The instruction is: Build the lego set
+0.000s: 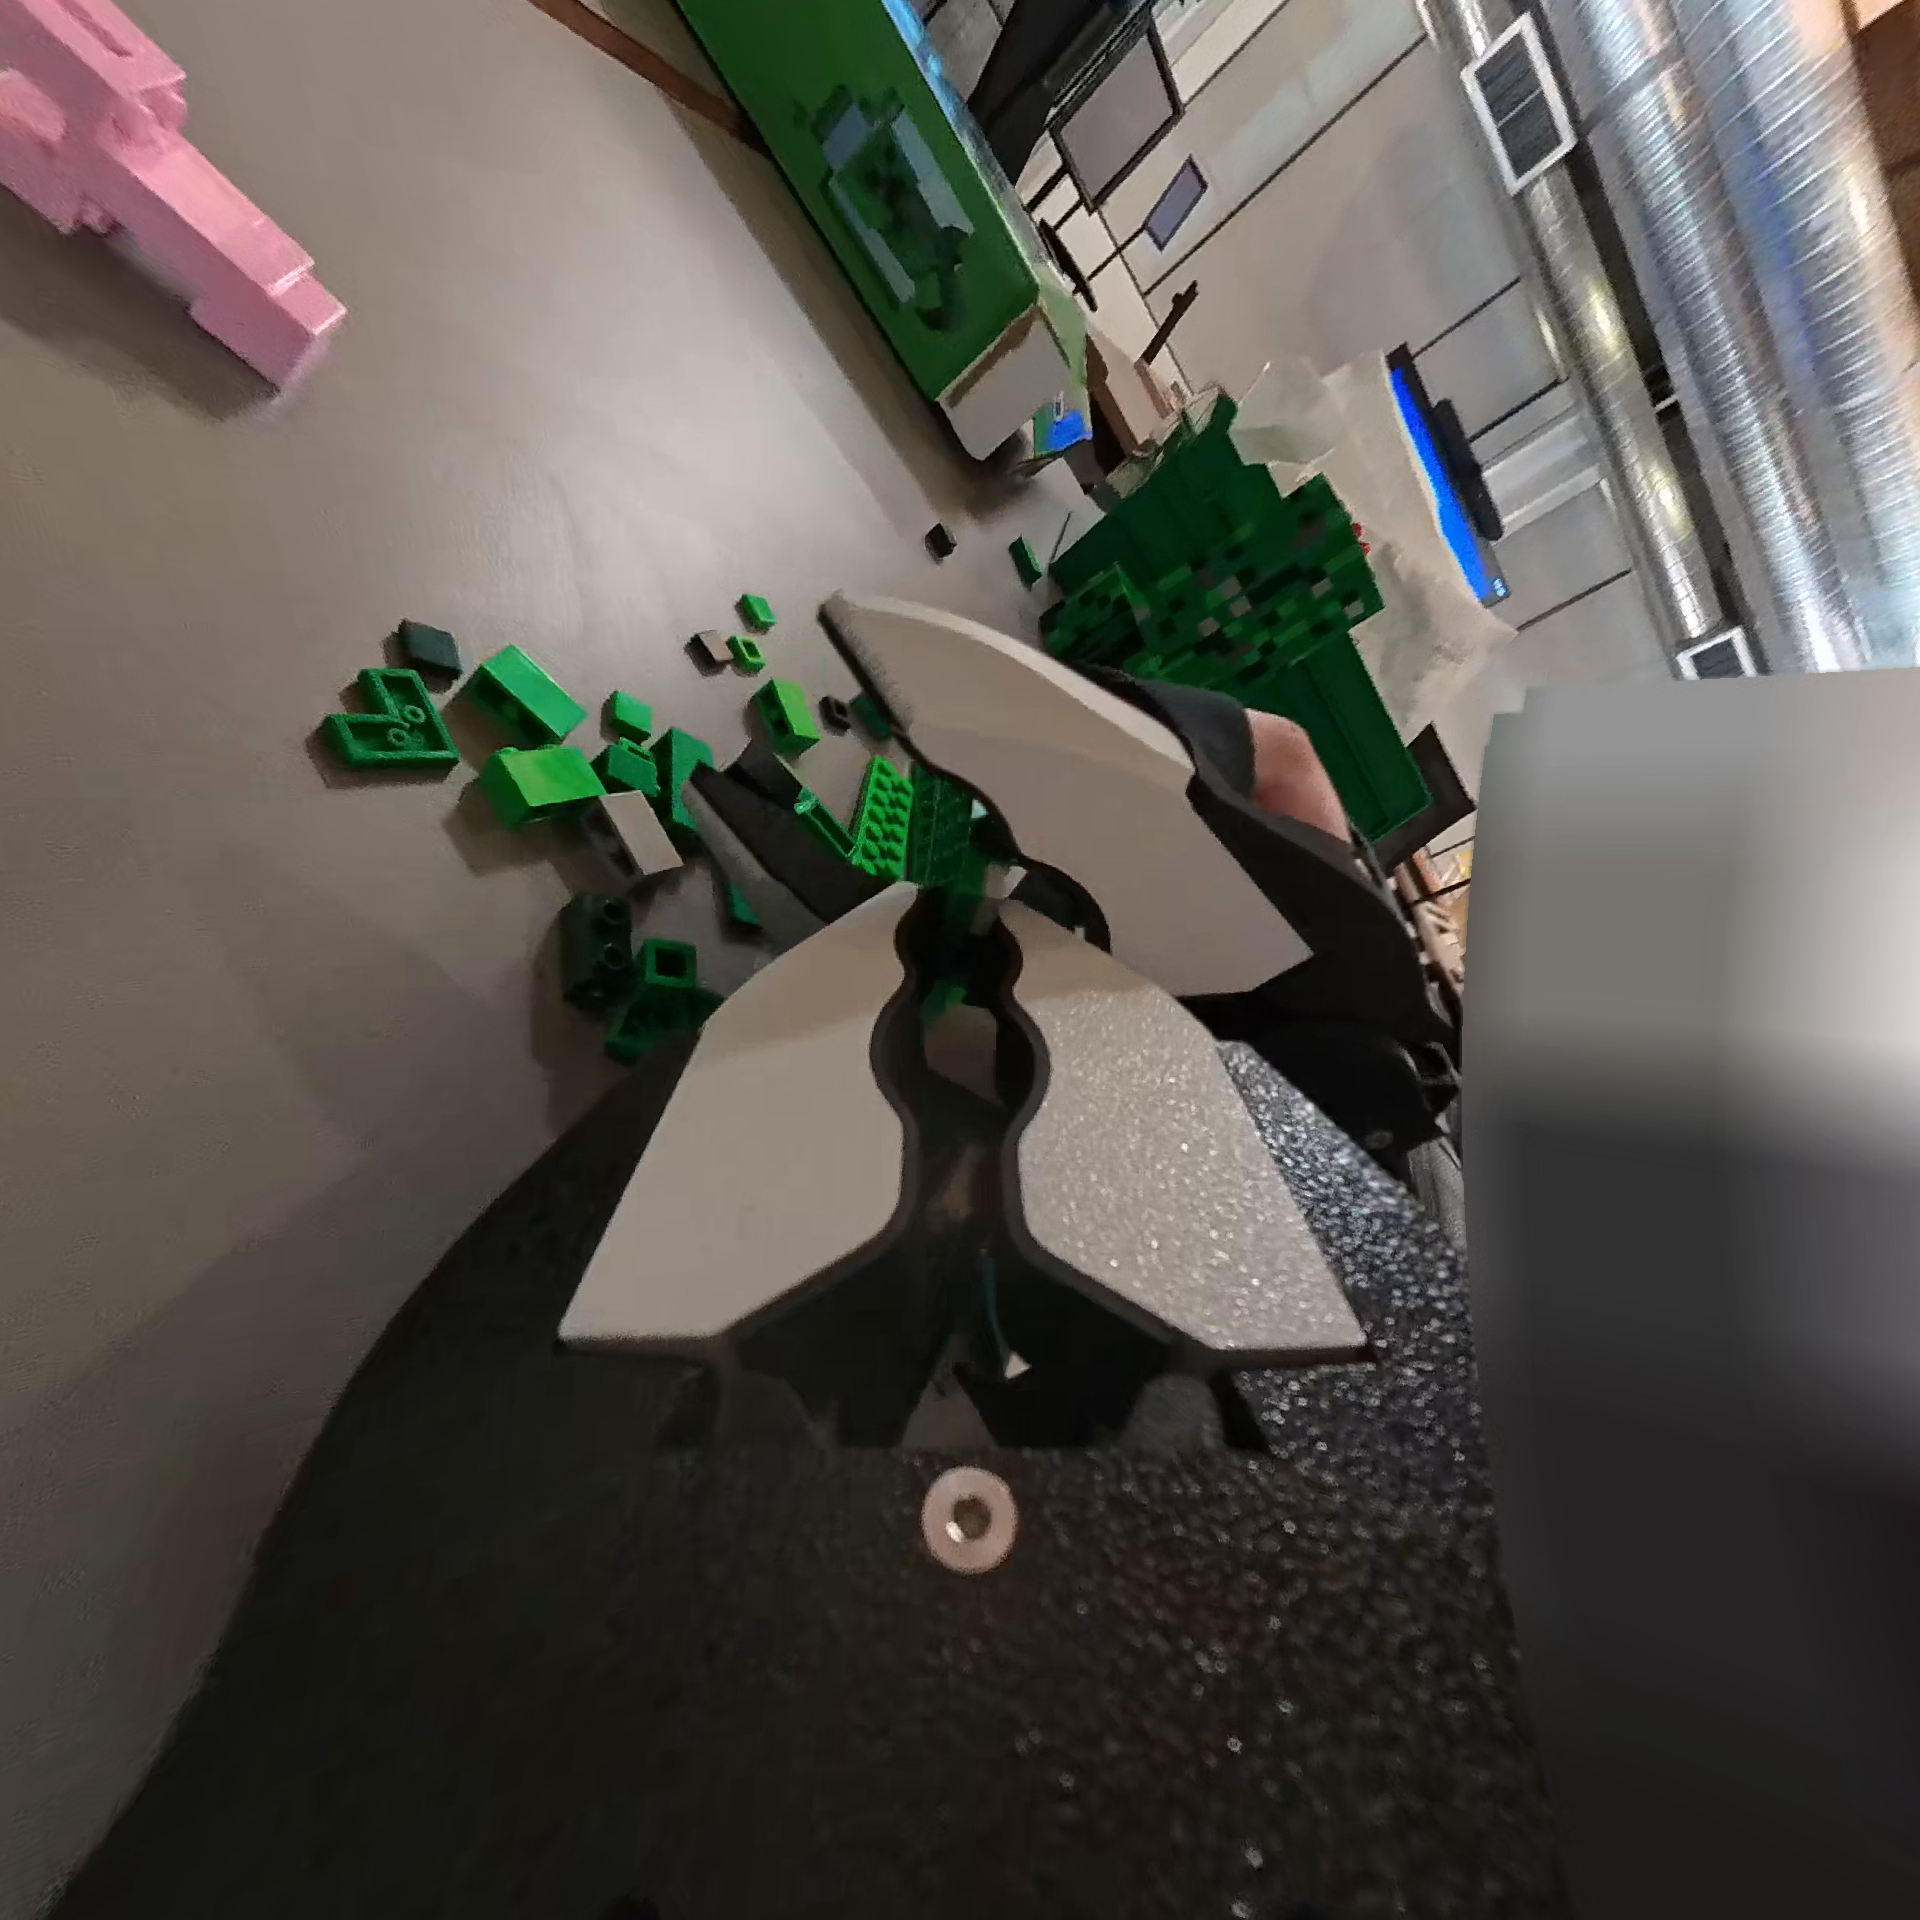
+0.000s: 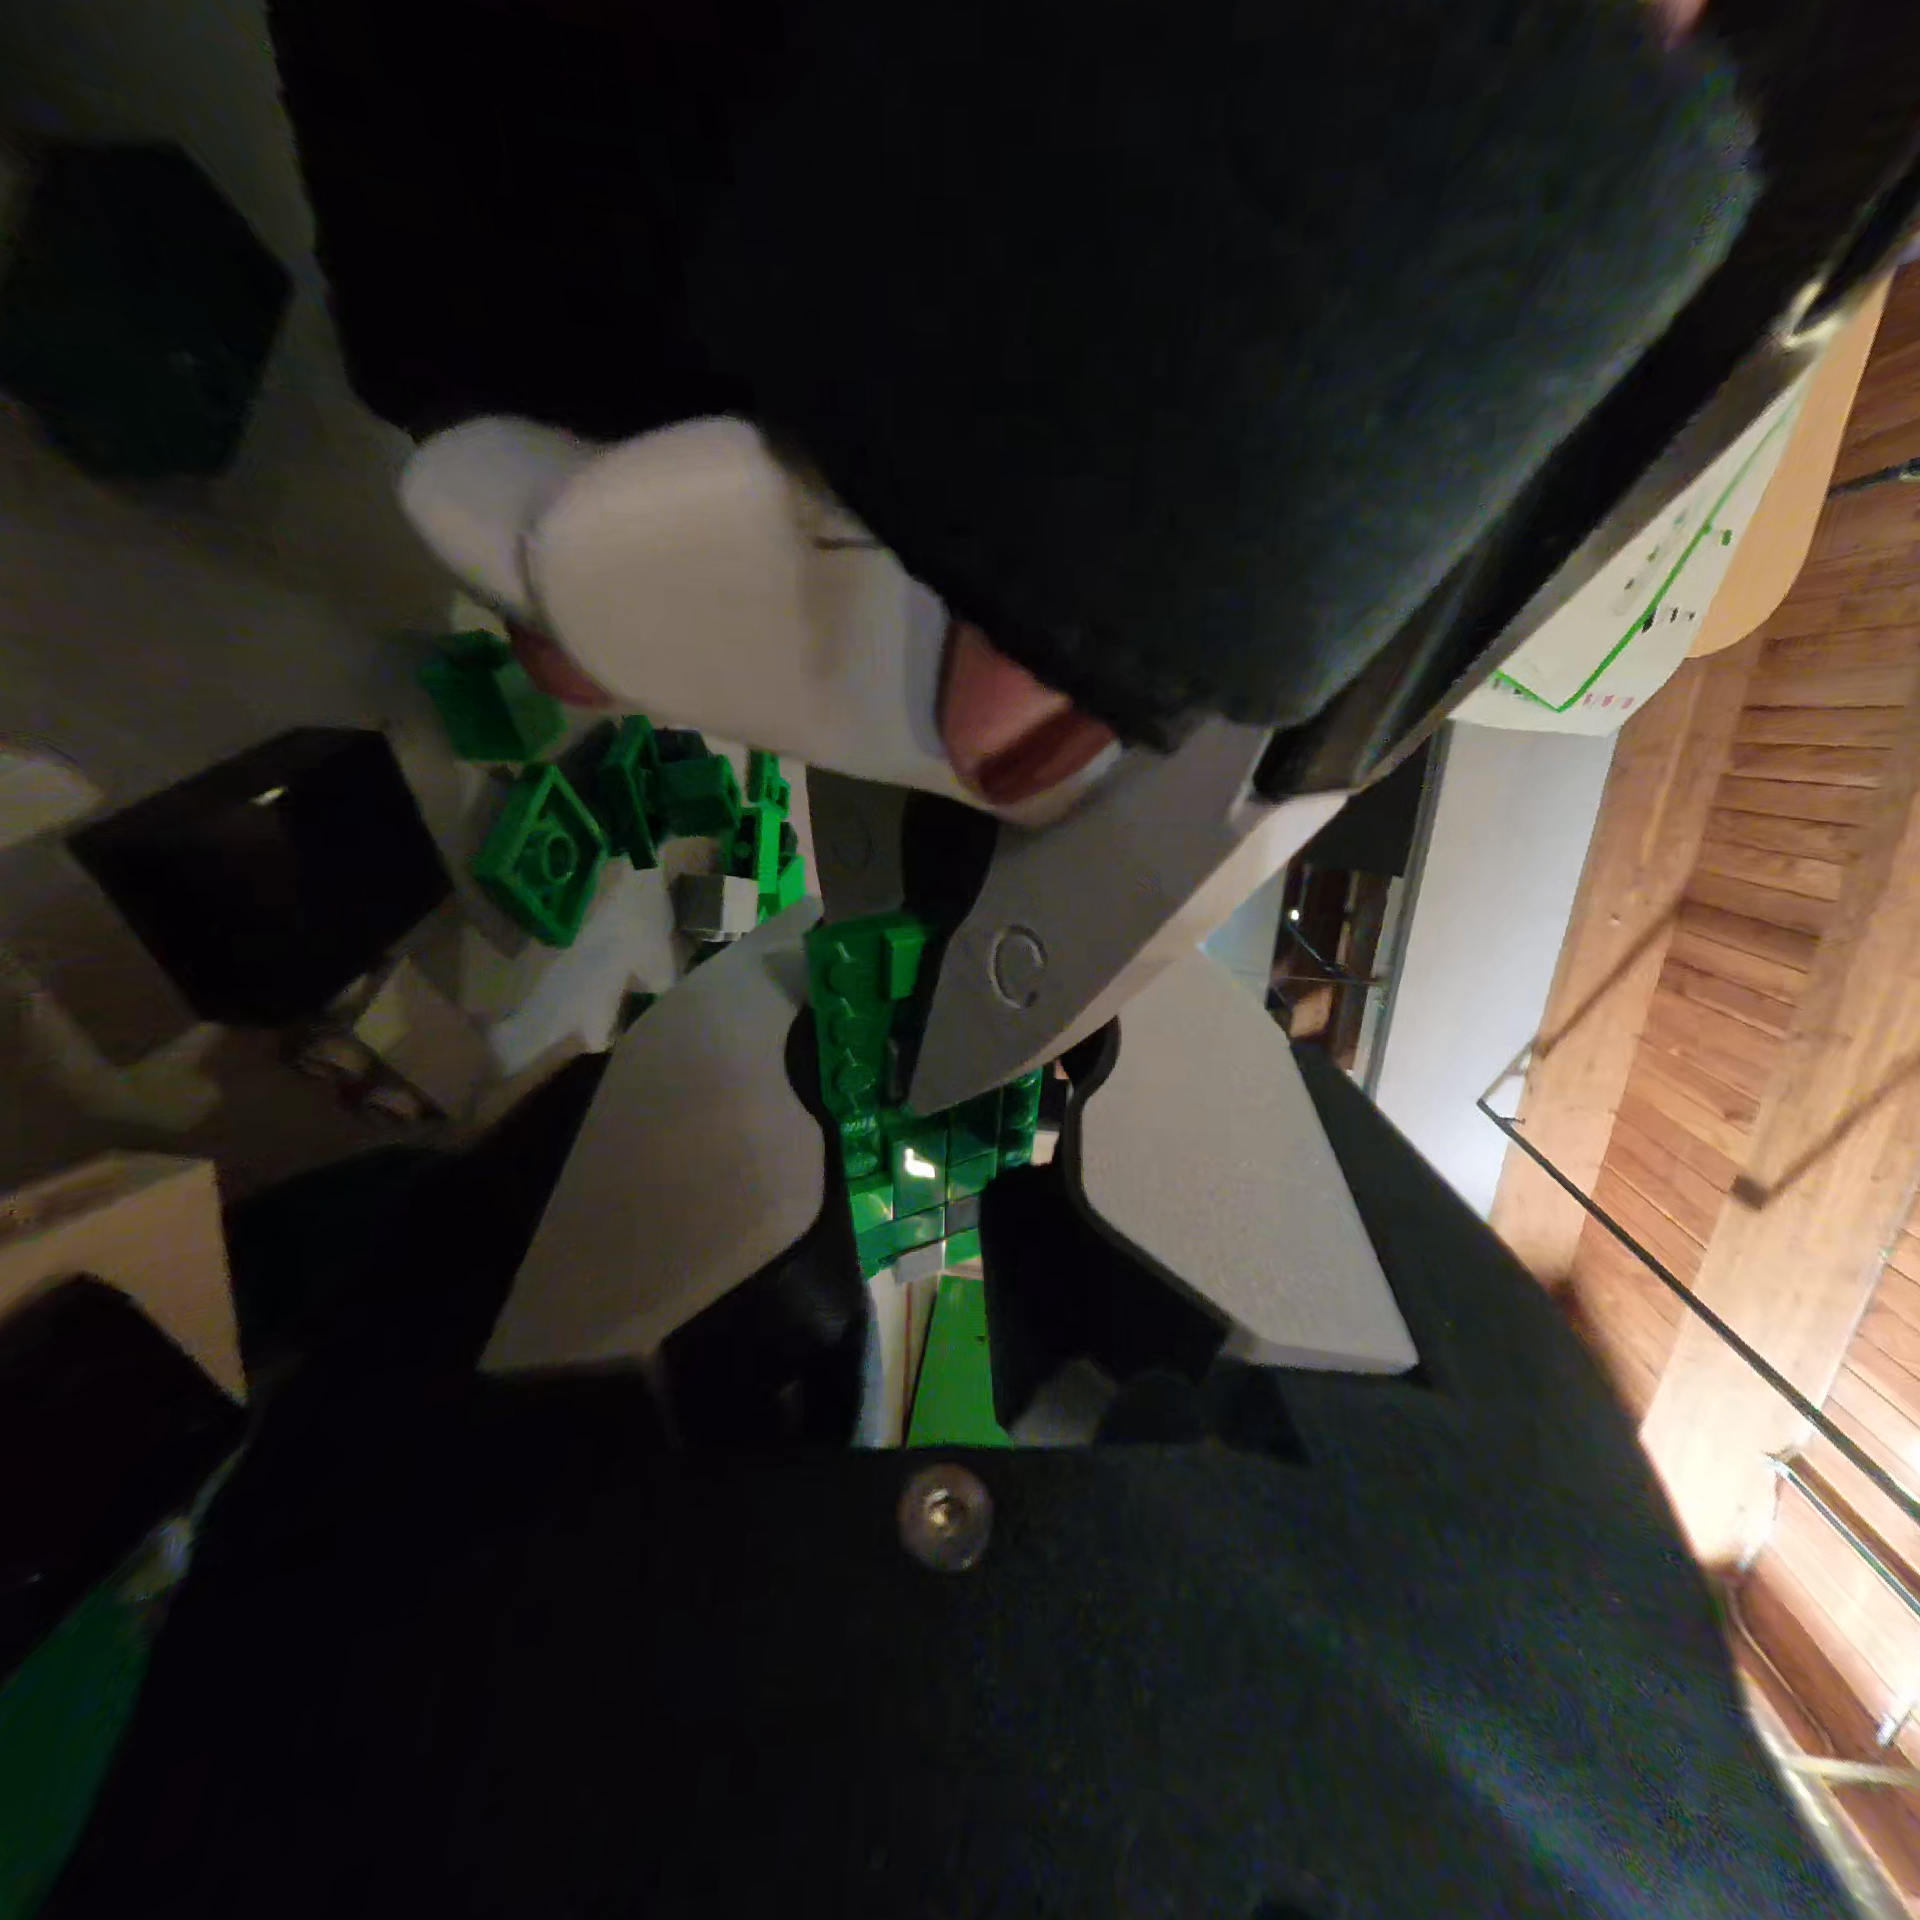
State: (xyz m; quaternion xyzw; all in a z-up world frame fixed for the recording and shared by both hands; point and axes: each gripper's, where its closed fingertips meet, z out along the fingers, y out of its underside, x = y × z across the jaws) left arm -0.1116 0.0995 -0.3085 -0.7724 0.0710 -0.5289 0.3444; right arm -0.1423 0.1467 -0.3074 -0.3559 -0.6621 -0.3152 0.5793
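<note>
A small green Lego assembly (image 2: 914, 1153) sits between the pads of my right gripper (image 2: 971, 997), which is shut on it. My left gripper (image 1: 961, 920) comes in from above, nearly closed, with its tips pinched on the top edge of the same assembly (image 1: 909, 821). Its grey finger (image 2: 997, 997) covers part of the assembly in the right wrist view. The right gripper's grey finger (image 1: 1039, 769) crosses above my left fingertips. A white-gloved hand (image 2: 675, 603) holds the left gripper. How deep the left tips grip is hidden.
Loose green bricks (image 1: 540, 748) lie scattered on the grey table (image 1: 312, 1039), and show again in the right wrist view (image 2: 540, 862). A pink model (image 1: 156, 208) stands far left, with a green box (image 1: 883, 208) and a large green build (image 1: 1226, 582) behind. Black blocks (image 2: 260, 873) stand at left. About 5 cm separates my left fingertips from my right. From either gripper's tips it is about 30 cm to the large green build (image 1: 1226, 582).
</note>
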